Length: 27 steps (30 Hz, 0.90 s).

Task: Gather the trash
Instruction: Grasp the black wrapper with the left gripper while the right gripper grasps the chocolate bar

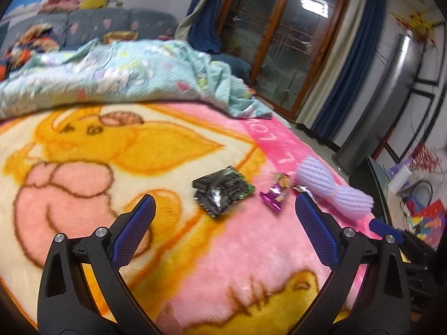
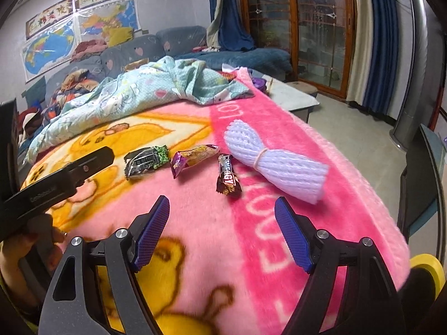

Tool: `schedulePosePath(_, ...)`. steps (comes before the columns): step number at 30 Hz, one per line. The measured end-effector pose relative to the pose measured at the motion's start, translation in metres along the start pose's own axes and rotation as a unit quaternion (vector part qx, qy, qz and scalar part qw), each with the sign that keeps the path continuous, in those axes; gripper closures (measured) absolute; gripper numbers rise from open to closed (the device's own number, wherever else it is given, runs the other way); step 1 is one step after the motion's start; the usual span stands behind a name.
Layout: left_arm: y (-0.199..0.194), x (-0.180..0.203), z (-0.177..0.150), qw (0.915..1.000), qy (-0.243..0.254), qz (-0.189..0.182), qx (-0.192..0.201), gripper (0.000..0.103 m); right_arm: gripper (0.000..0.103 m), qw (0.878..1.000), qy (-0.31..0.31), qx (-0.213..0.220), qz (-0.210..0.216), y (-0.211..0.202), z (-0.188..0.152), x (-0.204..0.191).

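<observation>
Three wrappers are lying in a row on the pink blanket [image 2: 195, 217]: a black-and-green wrapper [image 2: 146, 161], a purple-and-yellow wrapper [image 2: 192, 157] and a brown Snickers wrapper [image 2: 227, 177], with a bundle of lilac foam netting [image 2: 275, 162] just beside the last. Both the left gripper [image 1: 225, 210] and the right gripper [image 2: 222, 209] are hovering short of them, jaws spread wide, gripping nothing. A crumpled teal quilt [image 2: 134, 95] is sitting behind.

Three crumpled snack wrappers lie on the pink plush blanket [image 2: 195, 217]: one black-and-green foil wrapper [image 2: 146, 161], one purple-and-yellow foil wrapper [image 2: 192, 156], one brown Snickers bar wrapper [image 2: 227, 177]; beside them, one bundle of lavender foam netting [image 2: 276, 162].
</observation>
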<state>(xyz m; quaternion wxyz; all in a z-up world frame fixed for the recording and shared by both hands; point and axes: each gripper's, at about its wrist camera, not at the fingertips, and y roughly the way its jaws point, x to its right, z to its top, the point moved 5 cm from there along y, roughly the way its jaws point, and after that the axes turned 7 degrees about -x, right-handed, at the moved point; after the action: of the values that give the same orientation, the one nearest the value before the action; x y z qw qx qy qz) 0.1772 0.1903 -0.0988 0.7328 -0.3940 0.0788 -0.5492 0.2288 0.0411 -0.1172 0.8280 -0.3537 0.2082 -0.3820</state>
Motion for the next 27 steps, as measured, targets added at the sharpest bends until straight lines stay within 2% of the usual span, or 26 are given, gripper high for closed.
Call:
schedulePosePath(4,0.012,-0.01,0.002,0.9994,-0.03,-0.003,-0.017,0.023,0.029,1.0,-0.004,-0.014,-0.008,0.022,0.008,0.0)
schedulePosePath(8,0.027,-0.017,0.003,0.9967,-0.067,-0.014,-0.043,0.034,0.034,1.0,0.001,-0.026,-0.013,0.042,0.016,0.001)
schedulePosePath(13,0.048,-0.023,0.002,0.9931,-0.095,-0.012,-0.067,0.043,0.04,0.999,0.02,-0.049,-0.009,0.063,0.021,0.006)
schedulePosePath(16,0.05,-0.023,0.003,0.9931,-0.097,-0.013,-0.065,0.045,0.054,0.998,0.025,-0.062,-0.005,0.073,0.024,0.007)
schedulePosePath(18,0.051,-0.023,0.003,0.9932,-0.095,-0.014,-0.066,0.047,0.072,0.997,0.03,-0.073,0.001,0.079,0.022,0.009)
schedulePosePath(19,0.051,-0.023,0.003,0.9931,-0.095,-0.015,-0.066,0.049,0.076,0.997,0.032,-0.076,-0.001,0.081,0.021,0.01)
schedulePosePath(20,0.052,-0.024,0.002,0.993,-0.097,-0.017,-0.066,0.058,0.076,0.997,0.036,-0.075,-0.001,0.08,0.021,0.011)
schedulePosePath(22,0.053,-0.025,0.001,0.9924,-0.1,-0.019,-0.069,0.07,0.076,0.997,0.041,-0.07,0.002,0.077,0.019,0.011)
schedulePosePath(25,0.054,-0.025,0.0,0.9919,-0.101,-0.024,-0.073,0.077,0.076,0.997,0.046,-0.068,0.01,0.074,0.013,0.01)
schedulePosePath(27,0.055,-0.023,-0.001,0.9921,-0.097,-0.025,-0.076,0.078,0.076,0.996,0.052,-0.066,0.017,0.07,0.009,0.01)
